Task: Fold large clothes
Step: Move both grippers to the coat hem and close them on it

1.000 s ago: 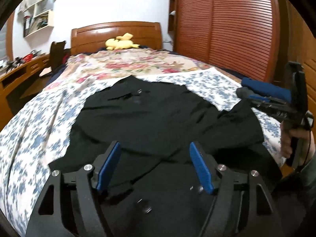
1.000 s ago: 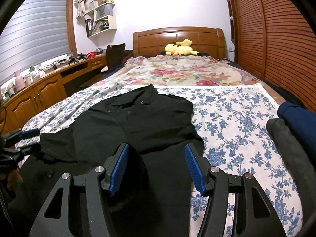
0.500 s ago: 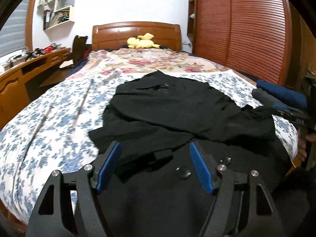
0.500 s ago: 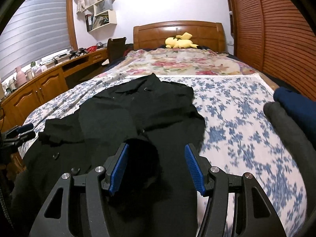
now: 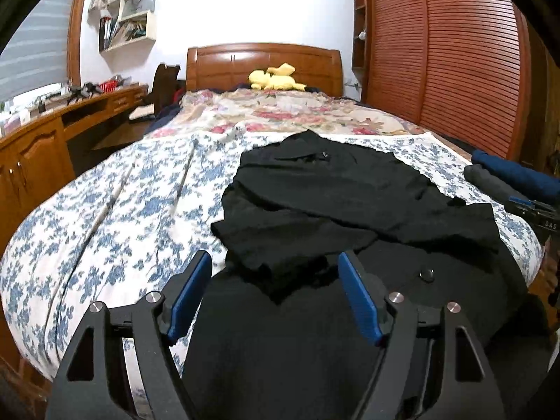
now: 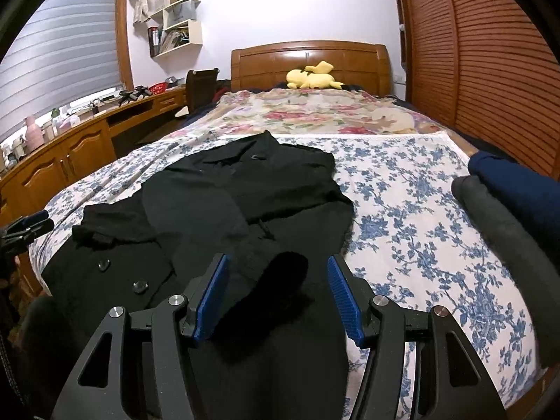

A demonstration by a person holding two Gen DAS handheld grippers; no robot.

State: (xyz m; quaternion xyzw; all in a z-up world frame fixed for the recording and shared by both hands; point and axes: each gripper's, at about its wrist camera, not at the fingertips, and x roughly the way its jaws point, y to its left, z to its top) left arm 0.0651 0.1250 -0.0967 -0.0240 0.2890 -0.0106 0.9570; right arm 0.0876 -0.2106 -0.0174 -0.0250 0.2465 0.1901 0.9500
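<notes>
A large black coat (image 5: 332, 189) with buttons lies spread on the bed, collar towards the headboard and sleeves folded across its body. Its hem hangs over the bed's near edge. My left gripper (image 5: 274, 257) hovers low over the coat's left sleeve end and lower front. Its jaws are opening, and cloth lies under the gap without being pinched. My right gripper (image 6: 278, 258) stands open above the coat (image 6: 245, 189), with a raised dark fold between its blue pads (image 6: 341, 294), untouched by them. The left gripper's fingers (image 6: 38, 216) show at the far left edge of the right wrist view.
The bed's blue-flowered sheet (image 6: 420, 210) is bare to the right of the coat and to its left (image 5: 122, 210). Folded dark blue and grey clothes (image 6: 507, 192) lie at the right edge. A yellow plush toy (image 6: 311, 77) sits by the headboard. A wooden desk (image 5: 42, 147) runs along the left, a slatted wardrobe (image 5: 455, 70) on the right.
The left gripper has swung left along the near edge, so the coat now sits right of centre in its view. The right gripper shifted slightly, and a dark fold has risen between its pads.
</notes>
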